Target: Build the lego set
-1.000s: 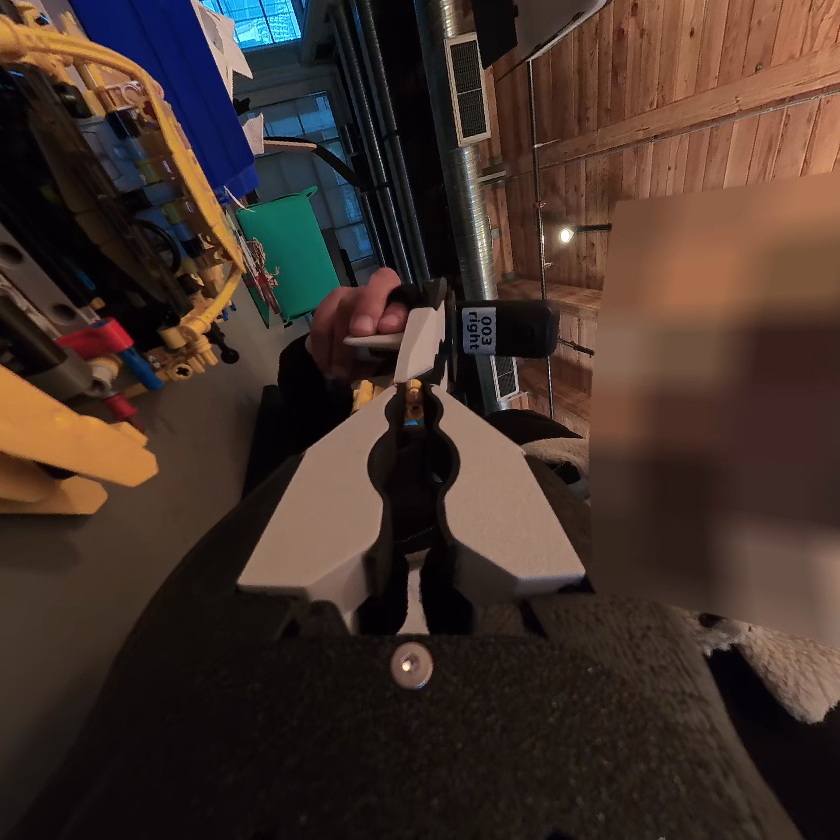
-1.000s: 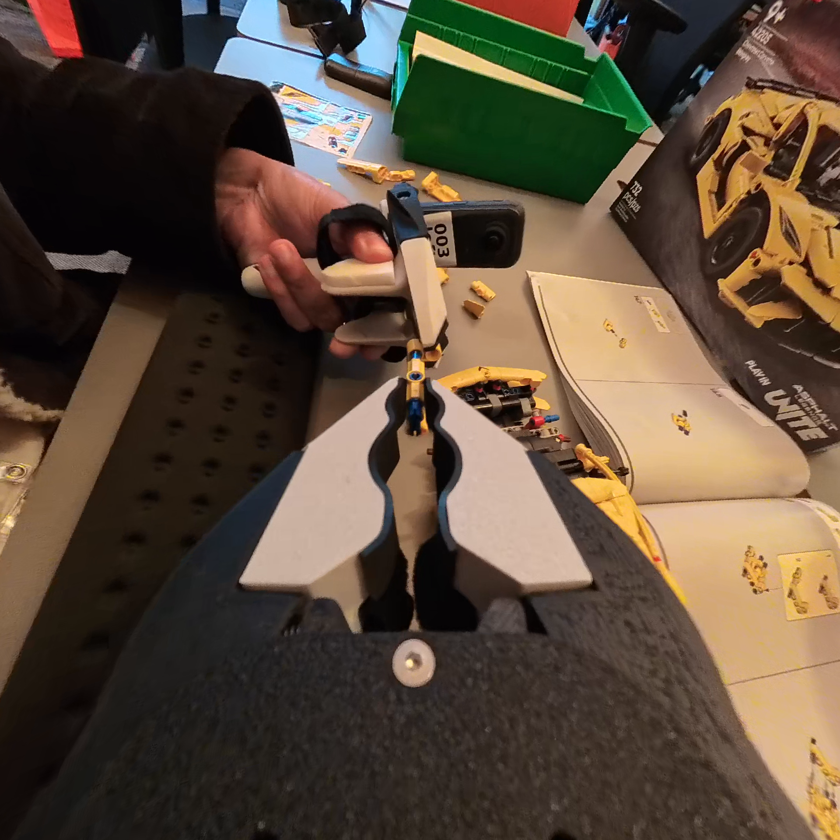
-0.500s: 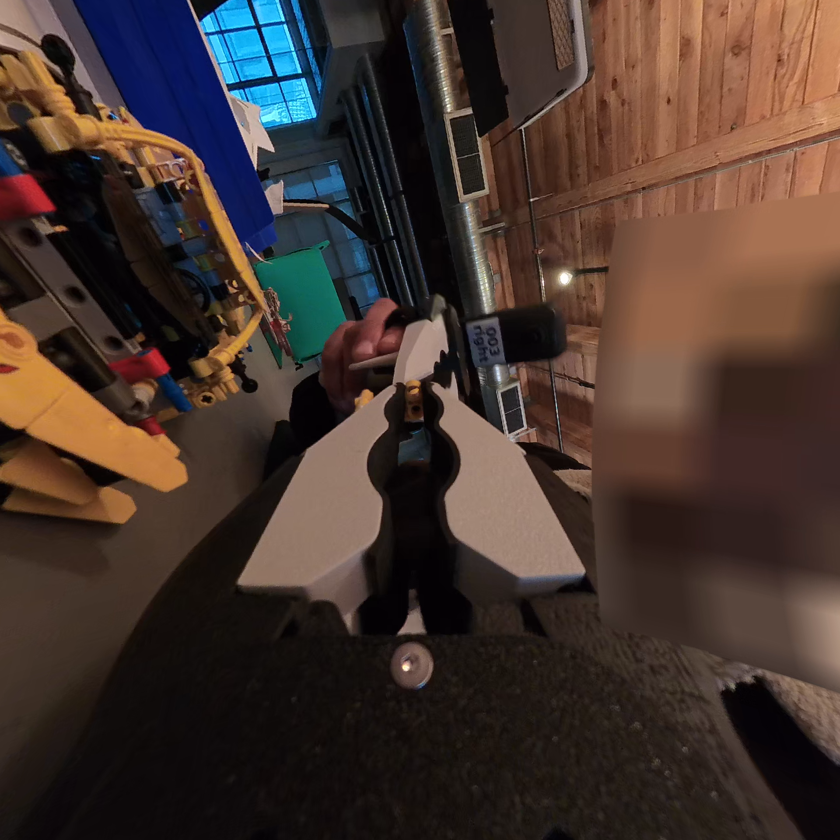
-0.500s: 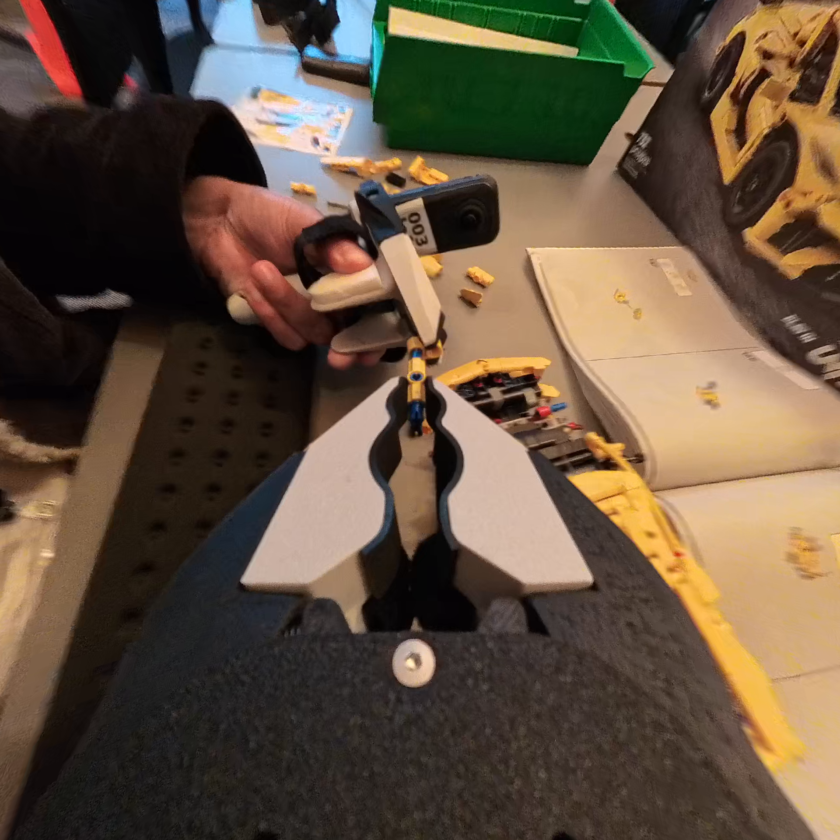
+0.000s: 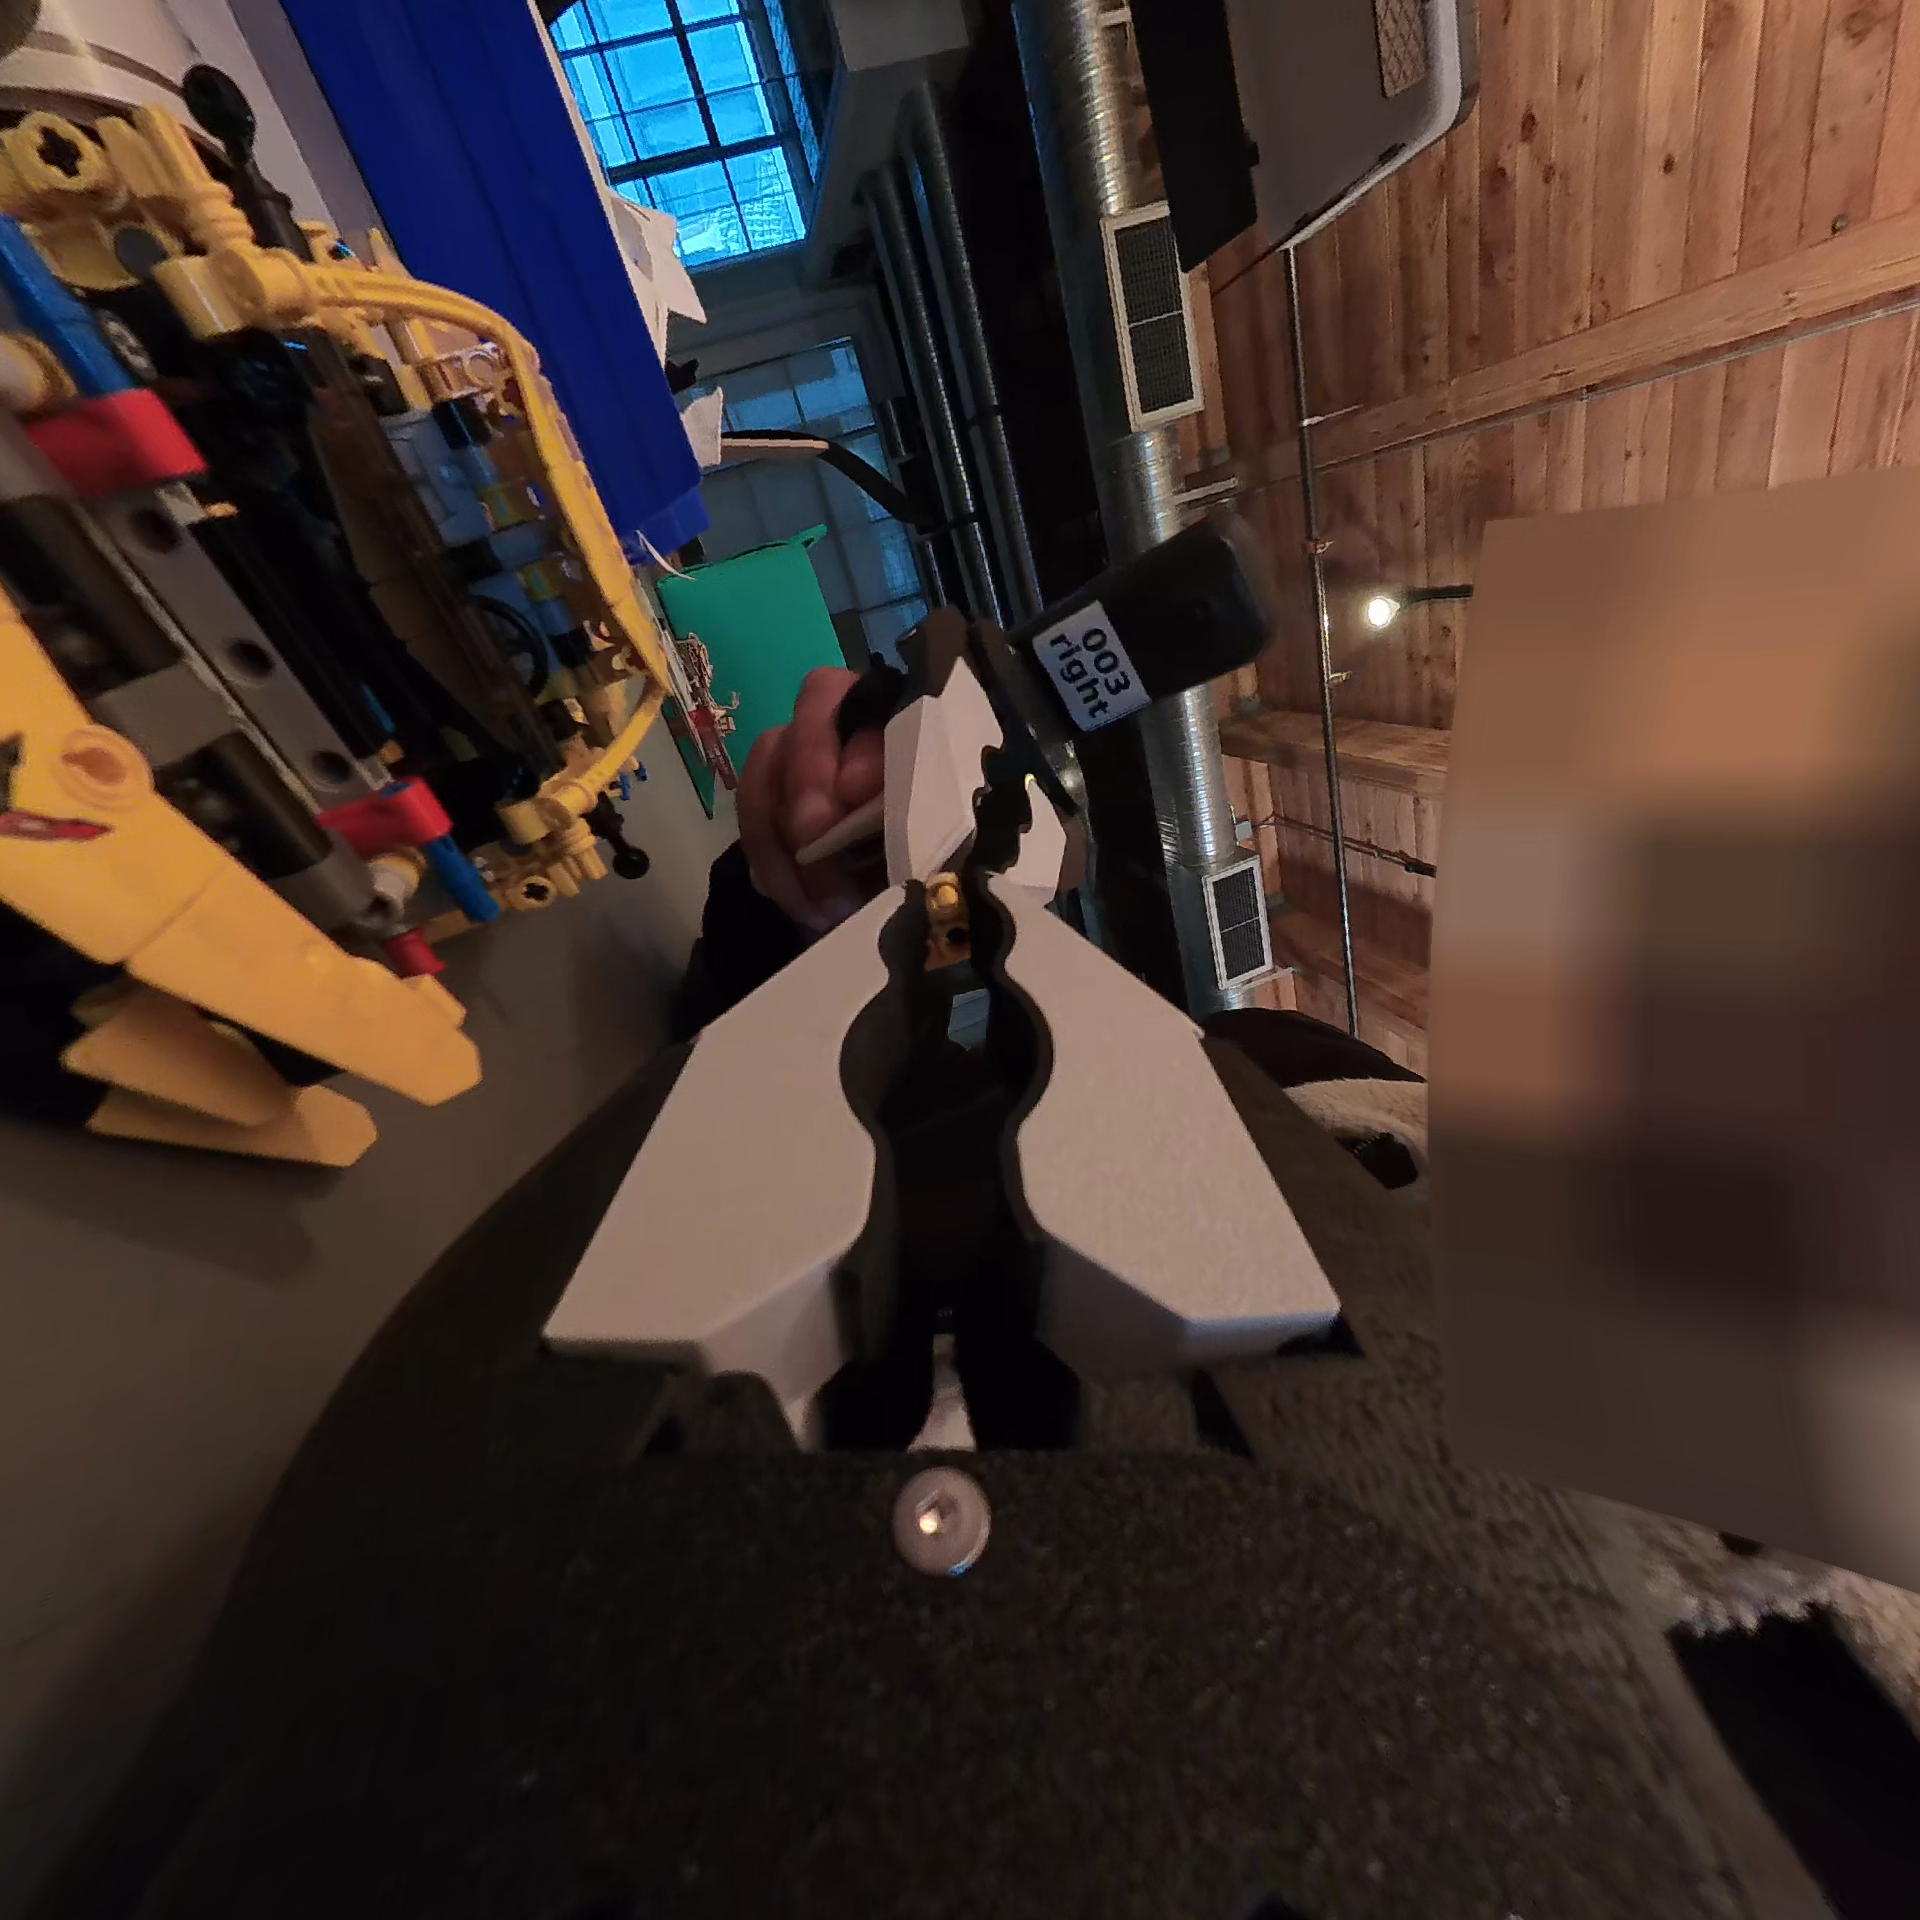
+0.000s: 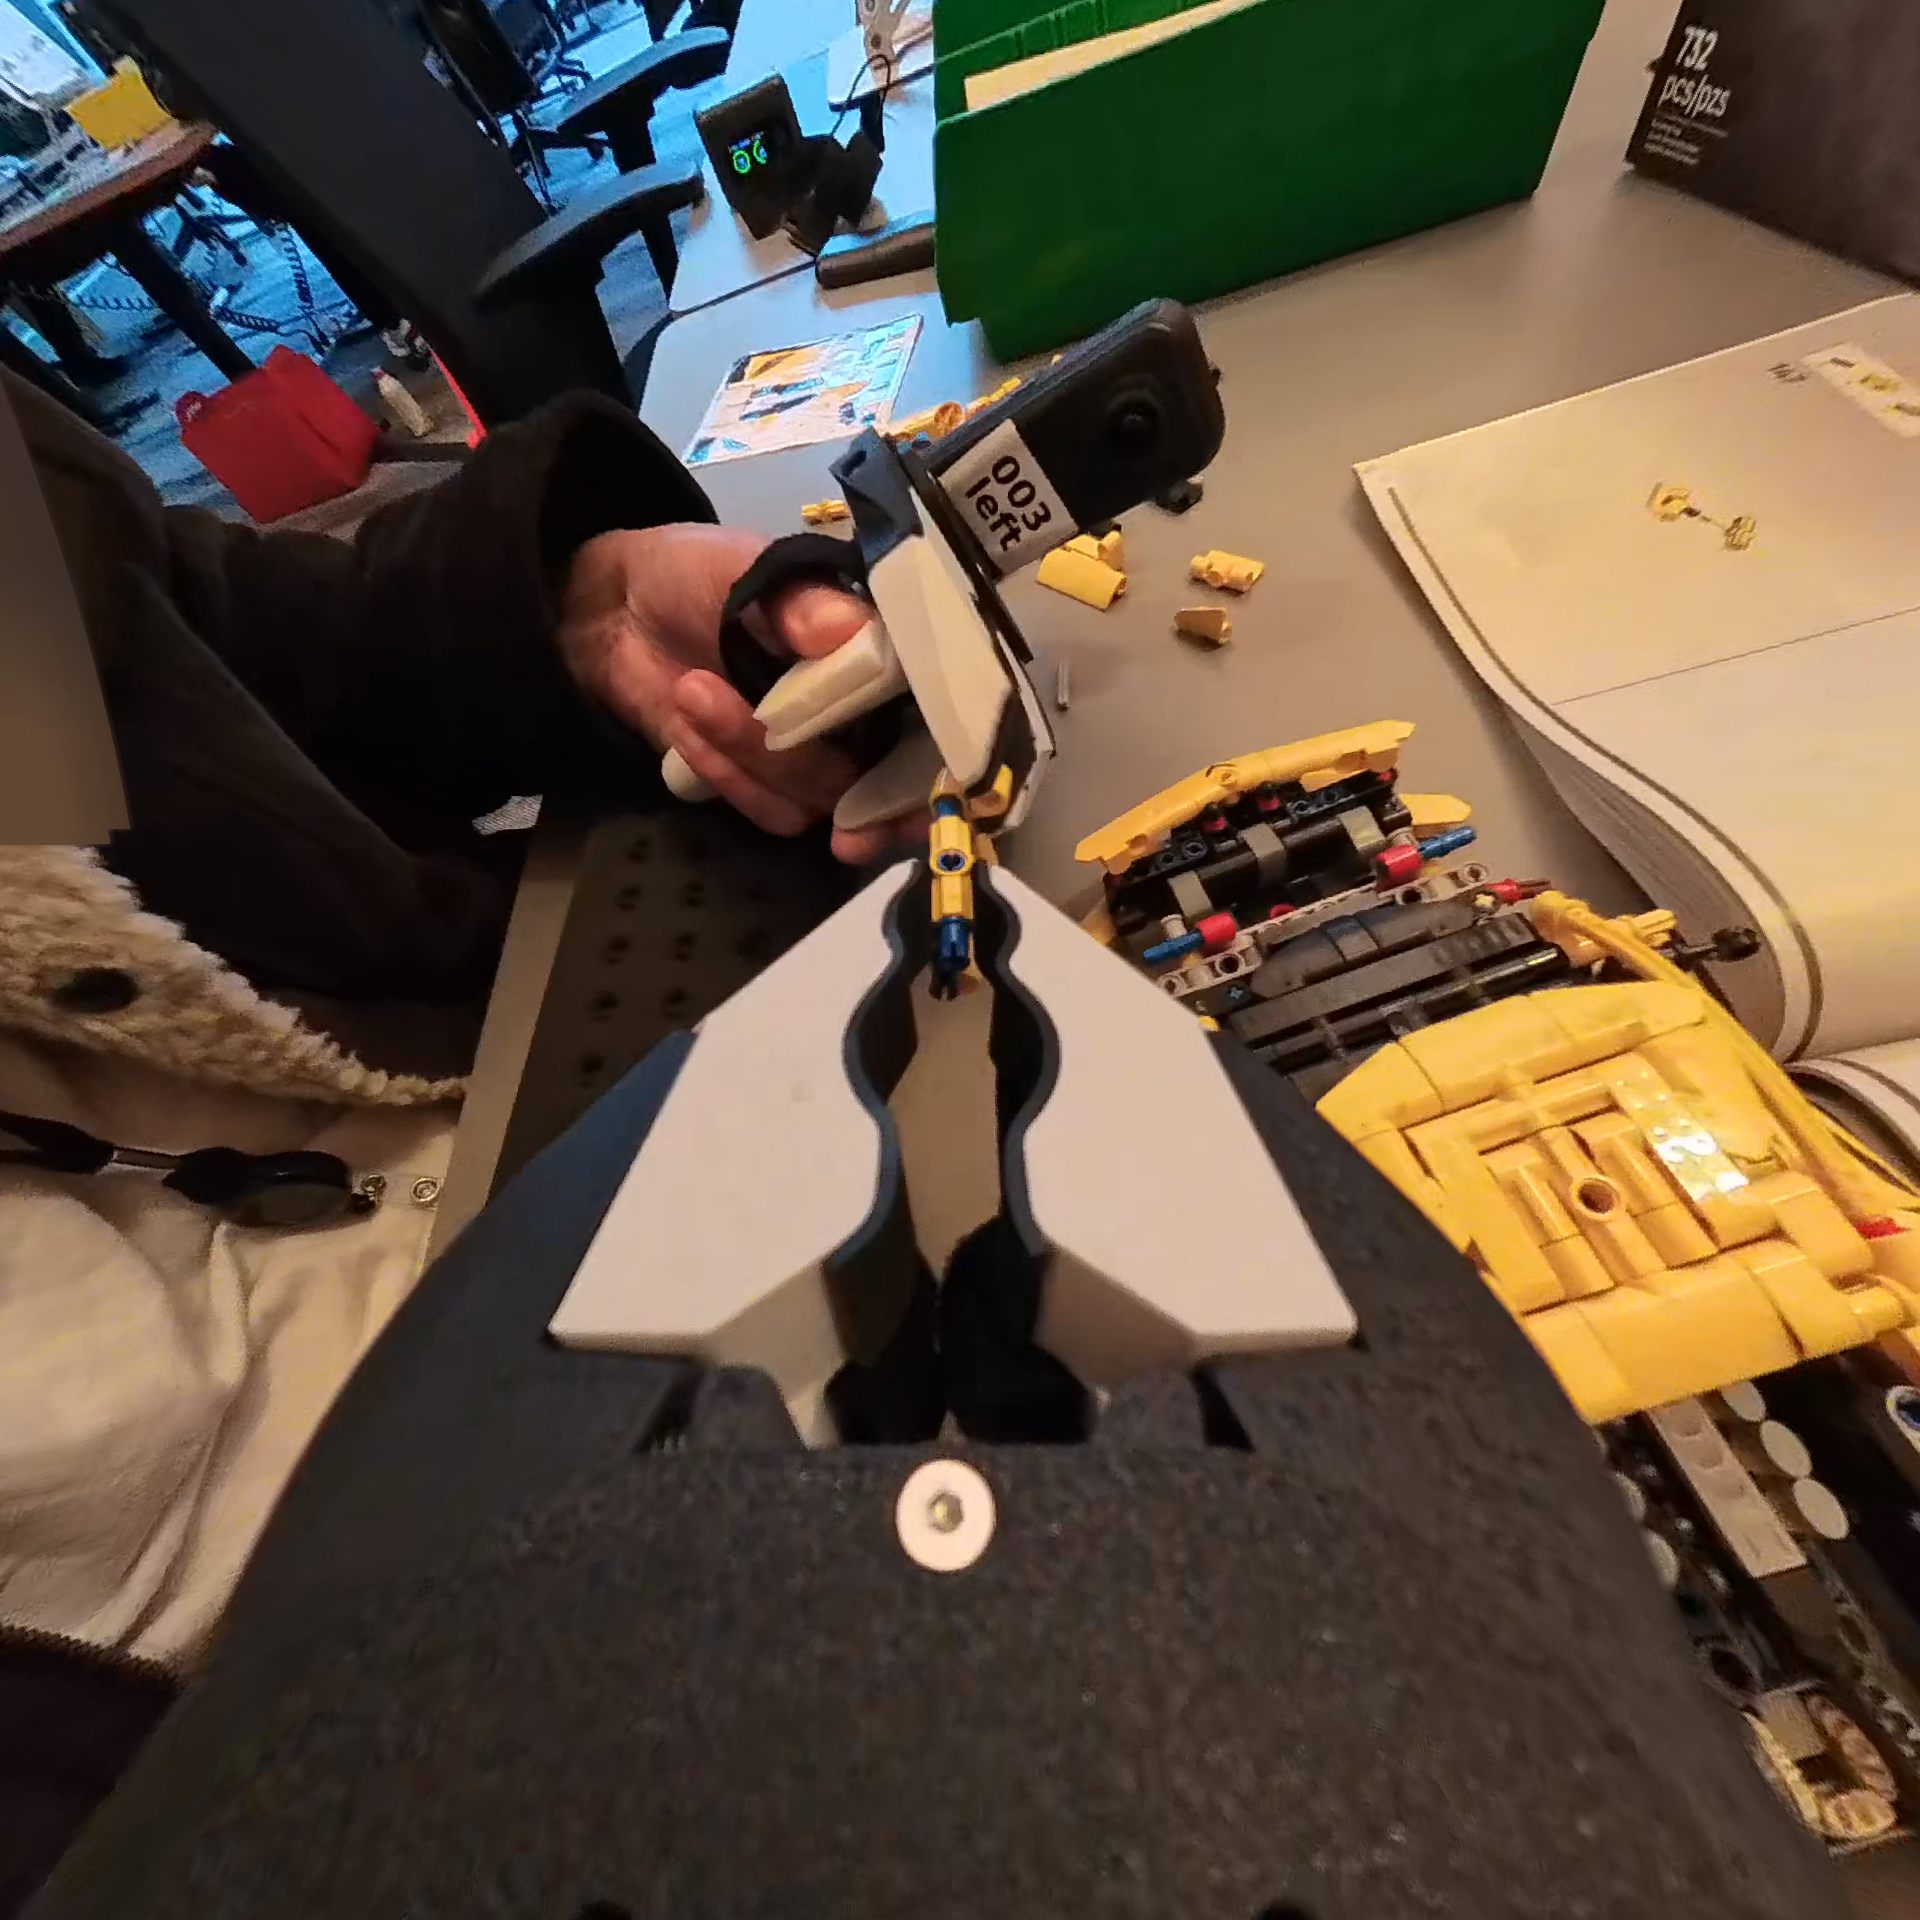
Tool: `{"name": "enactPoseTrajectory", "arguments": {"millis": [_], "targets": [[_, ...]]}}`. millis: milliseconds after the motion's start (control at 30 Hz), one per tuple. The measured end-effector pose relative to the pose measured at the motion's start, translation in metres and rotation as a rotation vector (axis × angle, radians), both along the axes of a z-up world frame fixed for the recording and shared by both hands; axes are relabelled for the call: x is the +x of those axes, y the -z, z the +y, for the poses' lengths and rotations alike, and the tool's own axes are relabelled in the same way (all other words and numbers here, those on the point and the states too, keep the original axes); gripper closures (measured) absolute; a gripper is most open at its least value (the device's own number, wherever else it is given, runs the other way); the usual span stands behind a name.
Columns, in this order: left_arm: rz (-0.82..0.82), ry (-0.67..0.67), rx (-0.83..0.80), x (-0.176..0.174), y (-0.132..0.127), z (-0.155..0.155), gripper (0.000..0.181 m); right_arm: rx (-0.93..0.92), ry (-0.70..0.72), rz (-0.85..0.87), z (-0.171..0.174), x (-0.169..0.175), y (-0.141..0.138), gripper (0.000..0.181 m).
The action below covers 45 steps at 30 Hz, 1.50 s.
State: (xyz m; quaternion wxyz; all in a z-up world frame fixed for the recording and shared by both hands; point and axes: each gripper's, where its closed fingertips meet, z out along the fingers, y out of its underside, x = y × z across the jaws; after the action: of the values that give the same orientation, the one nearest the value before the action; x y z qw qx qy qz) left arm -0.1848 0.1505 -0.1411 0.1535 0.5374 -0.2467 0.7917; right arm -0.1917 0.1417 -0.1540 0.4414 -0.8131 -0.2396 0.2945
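Grey wedge-shaped tongs on black textured bodies – silver screw each – dark sleeves

My view: grey table w/ part-built yellow car, open instruction booklet beside it, loose yellow pieces, green bin, sticker sheet, black perforated mat.

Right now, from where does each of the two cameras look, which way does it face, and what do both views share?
Left wrist view: sits on the left gripper, rolled sideways, facing across the grey table toward a wooden wall; own grey fingers show.
Right wrist view: sits on the right gripper, looking down at the partly built yellow lego car; own fingers and a dark sleeve show.
Shared: the small yellow and blue lego piece held between both grippers, the car, each other's gripper.
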Motion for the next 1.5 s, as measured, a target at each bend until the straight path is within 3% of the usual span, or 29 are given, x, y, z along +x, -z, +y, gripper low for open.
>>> {"name": "enactPoseTrajectory", "arguments": {"millis": [300,500,667,867,1000,1200,1500], "targets": [[0.023,-0.105,0.016,0.005,0.003,0.011,0.173,0.07,0.12,-0.137,0.015,0.001,0.004,0.175],[-0.004,-0.11,0.081,0.004,0.0,0.008,0.173,0.061,0.094,-0.015,0.011,0.001,0.001,0.175],[-0.102,-0.112,0.088,-0.002,-0.015,0.012,0.163,-0.012,0.035,0.245,0.002,0.001,-0.013,0.175],[-0.237,-0.104,0.593,-0.005,-0.015,-0.022,0.157,-0.059,-0.03,0.488,-0.008,0.003,-0.029,0.175],[-0.289,-0.144,0.687,-0.007,-0.02,-0.025,0.17,-0.081,-0.077,0.498,-0.013,-0.005,-0.027,0.175],[-0.296,-0.127,0.738,-0.01,-0.017,-0.031,0.174,-0.091,-0.1,0.494,-0.017,-0.007,-0.025,0.175],[-0.291,-0.097,0.654,-0.014,-0.018,-0.032,0.174,-0.035,-0.103,0.448,-0.018,-0.012,-0.026,0.175]]}}
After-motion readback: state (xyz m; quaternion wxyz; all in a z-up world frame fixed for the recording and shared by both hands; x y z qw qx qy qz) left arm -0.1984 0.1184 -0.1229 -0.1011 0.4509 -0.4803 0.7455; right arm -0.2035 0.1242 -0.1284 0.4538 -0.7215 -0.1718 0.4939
